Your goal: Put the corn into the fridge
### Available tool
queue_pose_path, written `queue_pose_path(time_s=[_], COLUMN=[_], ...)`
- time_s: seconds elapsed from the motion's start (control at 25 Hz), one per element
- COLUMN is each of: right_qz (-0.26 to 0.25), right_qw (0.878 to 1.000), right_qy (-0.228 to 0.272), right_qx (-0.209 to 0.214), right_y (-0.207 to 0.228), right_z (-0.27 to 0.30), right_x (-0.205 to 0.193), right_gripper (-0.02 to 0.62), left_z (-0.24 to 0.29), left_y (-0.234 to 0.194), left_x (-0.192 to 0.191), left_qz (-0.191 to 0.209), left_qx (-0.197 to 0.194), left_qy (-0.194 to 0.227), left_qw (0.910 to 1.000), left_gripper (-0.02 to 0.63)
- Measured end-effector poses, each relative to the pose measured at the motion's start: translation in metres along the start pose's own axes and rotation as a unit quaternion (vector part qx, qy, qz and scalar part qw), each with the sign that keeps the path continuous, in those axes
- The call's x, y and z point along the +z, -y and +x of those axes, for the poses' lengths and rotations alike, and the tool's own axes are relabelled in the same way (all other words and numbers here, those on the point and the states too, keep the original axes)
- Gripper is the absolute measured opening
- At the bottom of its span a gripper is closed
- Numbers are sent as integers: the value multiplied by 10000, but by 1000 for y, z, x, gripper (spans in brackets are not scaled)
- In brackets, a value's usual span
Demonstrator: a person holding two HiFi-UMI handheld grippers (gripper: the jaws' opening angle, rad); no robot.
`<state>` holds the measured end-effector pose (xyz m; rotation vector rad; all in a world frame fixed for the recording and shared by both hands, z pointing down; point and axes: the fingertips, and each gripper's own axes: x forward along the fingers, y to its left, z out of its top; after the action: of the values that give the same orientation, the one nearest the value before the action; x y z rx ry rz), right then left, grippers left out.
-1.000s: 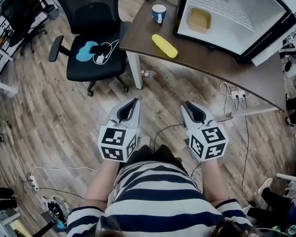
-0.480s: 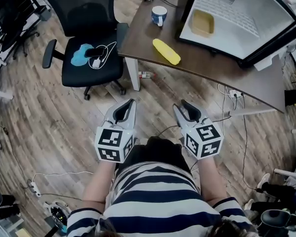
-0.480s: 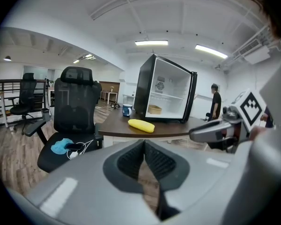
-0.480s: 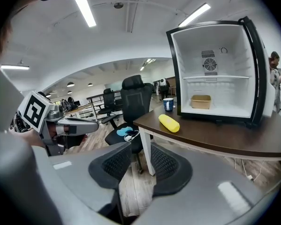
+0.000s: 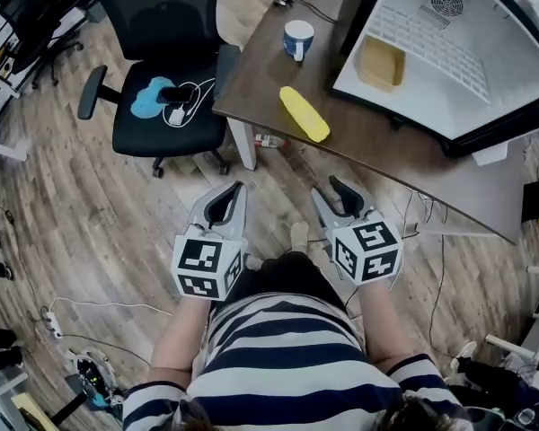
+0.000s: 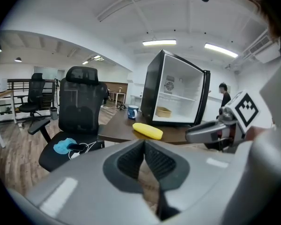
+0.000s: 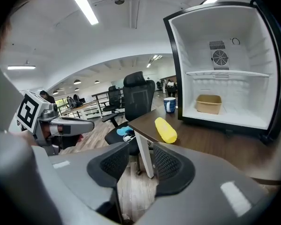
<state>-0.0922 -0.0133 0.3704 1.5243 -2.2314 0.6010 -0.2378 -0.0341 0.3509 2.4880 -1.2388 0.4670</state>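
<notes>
— Left claw (image 6: 144,142): pinched together, gripping nothing. And the right?
— Right claw (image 7: 141,157) has just been opening, roughly halfway, nothing between. The smooth yellow corn cob (image 5: 304,113) lies on the dark wooden counter (image 5: 368,146), well ahead.

Right grey two-jaw gripper (image 7: 140,162): jaws have just been opening, now apart, nothing between them. It and the left grey two-jaw gripper (image 5: 225,201) are nearer the yellow corn cob (image 5: 304,113) on the dark wooden desk (image 5: 256,74) than before.
</notes>
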Motion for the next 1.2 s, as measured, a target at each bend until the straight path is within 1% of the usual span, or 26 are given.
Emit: queue_pose_path(time_s=[0.36, 0.64, 0.92, 1.2], right_qz=[-151, -299, -360, -344], right_qw=[9990, 9971, 9943, 9915], right_qy=[-114, -298, -569, -823], right_qx=[412, 627, 831, 943], right_y=[46, 72, 84, 89], right_z=[43, 82, 124, 155], right_x=[22, 35, 36, 33], right_gripper=[160, 192, 219, 249], left_z=[53, 83, 99, 113], left_y=[4, -4, -17, -25], left_x=[3, 8, 6, 5], left_qz=[-184, -367, -577, -791], left_qx=[380, 709, 1026, 1229], left_qy=[-135, -162, -185, -152], left_qw=[9990, 9967, 9929, 9891], left_gripper=[0, 0, 0, 0])
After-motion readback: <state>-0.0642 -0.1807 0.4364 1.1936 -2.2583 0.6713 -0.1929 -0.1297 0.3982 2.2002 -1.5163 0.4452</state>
